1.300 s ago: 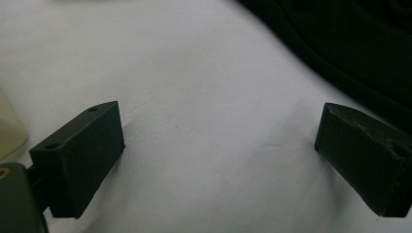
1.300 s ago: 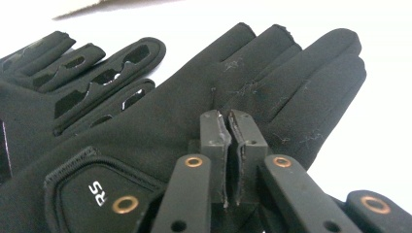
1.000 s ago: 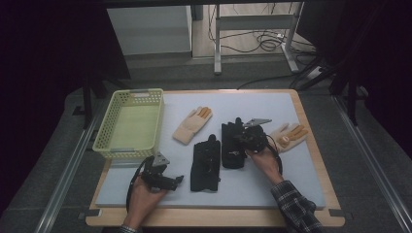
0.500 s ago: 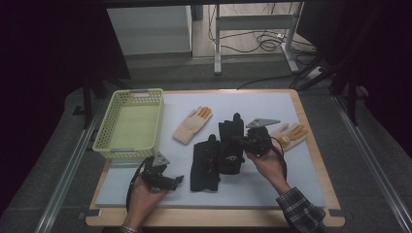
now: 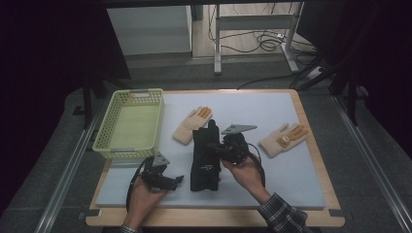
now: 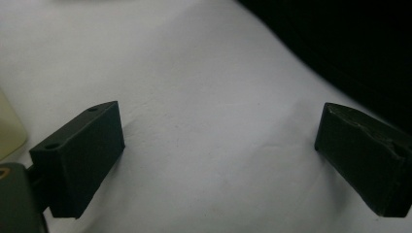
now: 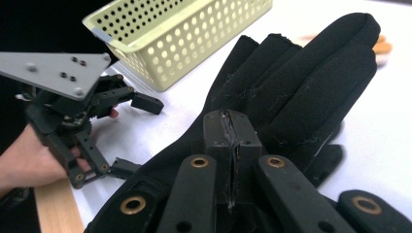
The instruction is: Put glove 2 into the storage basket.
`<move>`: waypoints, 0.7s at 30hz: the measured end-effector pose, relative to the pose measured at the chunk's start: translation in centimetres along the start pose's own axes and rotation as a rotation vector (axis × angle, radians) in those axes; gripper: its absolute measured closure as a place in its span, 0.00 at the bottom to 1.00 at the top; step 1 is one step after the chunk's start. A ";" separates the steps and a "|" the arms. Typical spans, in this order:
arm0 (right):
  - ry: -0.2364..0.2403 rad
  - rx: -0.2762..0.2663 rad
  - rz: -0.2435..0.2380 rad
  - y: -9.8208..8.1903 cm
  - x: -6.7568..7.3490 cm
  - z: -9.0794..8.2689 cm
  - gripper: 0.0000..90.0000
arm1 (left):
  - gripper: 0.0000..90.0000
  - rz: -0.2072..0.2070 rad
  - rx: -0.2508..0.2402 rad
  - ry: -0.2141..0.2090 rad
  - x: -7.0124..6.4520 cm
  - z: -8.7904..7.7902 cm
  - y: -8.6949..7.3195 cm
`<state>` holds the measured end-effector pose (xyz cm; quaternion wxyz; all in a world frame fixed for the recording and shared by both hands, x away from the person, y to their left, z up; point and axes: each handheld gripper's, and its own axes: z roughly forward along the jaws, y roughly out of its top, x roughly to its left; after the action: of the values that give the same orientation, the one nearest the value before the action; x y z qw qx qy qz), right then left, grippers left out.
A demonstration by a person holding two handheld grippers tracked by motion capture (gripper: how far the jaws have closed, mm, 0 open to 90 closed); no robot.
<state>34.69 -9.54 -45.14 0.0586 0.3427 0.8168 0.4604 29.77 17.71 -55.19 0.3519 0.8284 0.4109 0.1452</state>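
Observation:
My right gripper (image 5: 216,148) (image 7: 229,141) is shut on a black glove (image 5: 208,136) (image 7: 301,82), pinching its fabric near the cuff and carrying it a little above the white mat. The glove hangs over a second black glove (image 5: 201,177) lying flat near the mat's middle. At the front left my left gripper (image 5: 171,180) (image 6: 218,150) rests low on the mat, jaws wide open with nothing between them; the right gripper view shows it too (image 7: 138,136). A yellow-green basket (image 5: 158,121) (image 7: 194,29) stands at the left.
Two beige gloves with orange fingertips lie on the white mat (image 5: 291,174): one (image 5: 192,124) beside the basket, the other (image 5: 282,139) to the right. The mat sits on a wooden table with a dark floor around it.
My right gripper has moved left and risen, bringing its black glove from beside the other black glove to over it. The left gripper has stayed put.

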 end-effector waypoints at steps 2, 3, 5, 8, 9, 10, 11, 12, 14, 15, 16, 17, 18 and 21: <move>0.001 0.009 0.025 -0.5 -0.1 1.1 0.97 | 0.04 0.005 0.004 0.000 0.0 0.0 0.0; -0.001 0.015 0.038 -0.9 -0.2 1.6 0.97 | 0.04 0.005 0.003 0.000 0.0 0.0 0.0; -0.022 0.027 0.040 -1.6 -0.4 2.5 0.97 | 0.04 0.004 0.004 0.000 0.0 0.0 0.0; -0.078 0.053 0.005 -2.7 -0.7 3.5 0.97 | 0.04 0.003 0.002 0.001 0.0 0.0 0.0; -0.078 0.053 0.005 -2.7 -0.7 3.5 0.97 | 0.04 0.000 0.000 0.001 0.0 0.0 0.0; -0.096 0.072 -0.009 -3.3 -1.1 4.0 0.96 | 0.04 0.005 0.004 0.000 0.0 0.0 0.0; -0.096 0.072 -0.009 -3.3 -1.1 4.0 0.96 | 0.04 0.005 0.004 0.000 0.0 0.0 0.0; -0.101 0.105 -0.025 -3.8 -1.3 4.6 0.94 | 0.04 0.007 0.006 0.000 0.0 0.0 0.0; -0.103 0.110 -0.029 -4.1 -1.3 4.9 0.92 | 0.04 0.008 0.006 0.000 0.0 0.0 0.0; -0.095 0.107 -0.033 -4.3 -1.4 5.0 0.83 | 0.04 0.008 0.006 0.000 0.0 0.0 0.0; -0.092 0.105 -0.039 -4.2 -1.4 5.0 0.78 | 0.04 0.008 0.006 0.000 0.1 0.0 0.0; -0.092 0.105 -0.039 -4.2 -1.4 5.0 0.78 | 0.04 0.008 0.006 0.000 0.1 0.0 0.0; -0.090 0.103 -0.048 -4.1 -1.4 4.8 0.75 | 0.04 0.006 0.006 -0.001 0.0 0.0 0.0; -0.090 0.091 -0.093 -3.5 -1.3 3.8 0.67 | 0.04 0.003 0.003 0.000 0.0 0.0 0.0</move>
<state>35.44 -8.85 -50.38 0.1010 0.3270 0.8486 0.4035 29.78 17.73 -55.18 0.3507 0.8294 0.4100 0.1452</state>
